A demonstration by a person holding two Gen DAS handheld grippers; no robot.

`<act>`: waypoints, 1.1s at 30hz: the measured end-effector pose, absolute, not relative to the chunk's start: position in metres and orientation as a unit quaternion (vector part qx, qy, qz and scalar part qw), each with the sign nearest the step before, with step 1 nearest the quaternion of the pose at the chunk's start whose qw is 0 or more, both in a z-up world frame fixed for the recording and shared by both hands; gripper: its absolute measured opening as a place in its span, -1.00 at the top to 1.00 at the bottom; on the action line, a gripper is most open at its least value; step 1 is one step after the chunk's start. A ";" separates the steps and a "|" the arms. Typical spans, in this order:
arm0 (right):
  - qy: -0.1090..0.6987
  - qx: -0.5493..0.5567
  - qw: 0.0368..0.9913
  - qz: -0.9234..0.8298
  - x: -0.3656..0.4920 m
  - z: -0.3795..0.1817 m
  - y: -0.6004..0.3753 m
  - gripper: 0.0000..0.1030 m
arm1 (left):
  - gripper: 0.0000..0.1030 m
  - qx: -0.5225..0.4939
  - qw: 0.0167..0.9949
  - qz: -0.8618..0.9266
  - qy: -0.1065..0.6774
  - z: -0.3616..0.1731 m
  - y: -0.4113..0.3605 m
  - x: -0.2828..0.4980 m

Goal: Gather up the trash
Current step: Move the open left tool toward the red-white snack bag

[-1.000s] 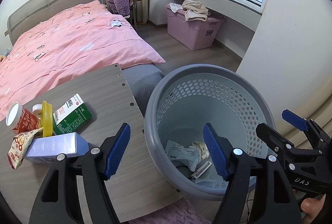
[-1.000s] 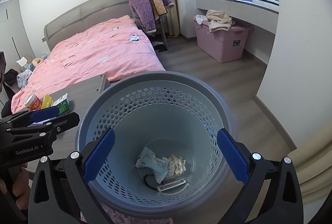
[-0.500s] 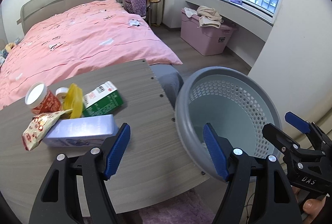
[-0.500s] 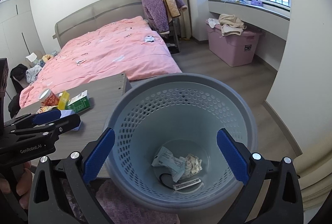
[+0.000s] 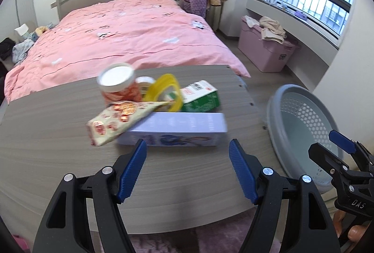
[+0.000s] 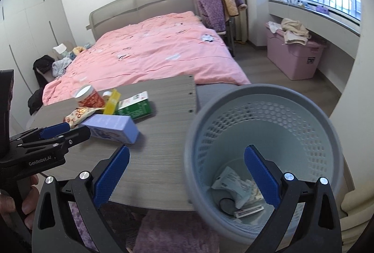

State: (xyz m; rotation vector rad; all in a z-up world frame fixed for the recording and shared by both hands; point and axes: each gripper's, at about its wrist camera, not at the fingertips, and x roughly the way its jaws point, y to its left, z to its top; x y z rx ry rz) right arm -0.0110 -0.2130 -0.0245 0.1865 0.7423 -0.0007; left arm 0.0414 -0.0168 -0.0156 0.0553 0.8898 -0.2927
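Trash sits in a heap on the grey table: lavender box nearest, snack packet leaning on its left end, green carton, yellow lid and red cup behind. My left gripper hangs spread and empty just before the box. My right gripper is spread, empty, above the bin rim; the bin stands right of the table, wrappers inside.

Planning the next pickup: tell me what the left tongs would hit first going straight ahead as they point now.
Probably the lavender box, lying just beyond the open left tongs on the table. Depth is uncertain; they might meet the tabletop just short of it.
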 end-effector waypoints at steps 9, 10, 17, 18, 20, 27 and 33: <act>0.367 0.078 0.926 0.043 0.011 -0.025 -0.169 -0.88 | -0.35 0.013 0.897 -0.099 0.430 -0.020 0.034 0.059; 0.368 0.077 0.925 0.045 0.012 -0.026 -0.166 -0.88 | -0.35 0.013 0.897 -0.097 0.431 -0.021 0.037 0.062; 0.381 0.077 0.920 0.051 0.024 -0.034 -0.154 -0.88 | -0.35 0.020 0.891 -0.097 0.442 -0.032 0.046 0.090; 0.383 0.077 0.919 0.051 0.025 -0.036 -0.153 -0.88 | -0.35 0.020 0.889 -0.099 0.446 -0.035 0.046 0.093; 0.386 0.078 0.918 0.050 0.028 -0.038 -0.153 -0.88 | -0.35 0.020 0.885 -0.102 0.453 -0.040 0.046 0.099; 0.391 0.083 0.915 0.050 0.038 -0.043 -0.155 -0.88 | -0.35 0.018 0.877 -0.120 0.465 -0.047 0.040 0.117; 0.394 0.085 0.914 0.051 0.040 -0.045 -0.155 -0.88 | -0.35 0.016 0.876 -0.125 0.466 -0.048 0.036 0.123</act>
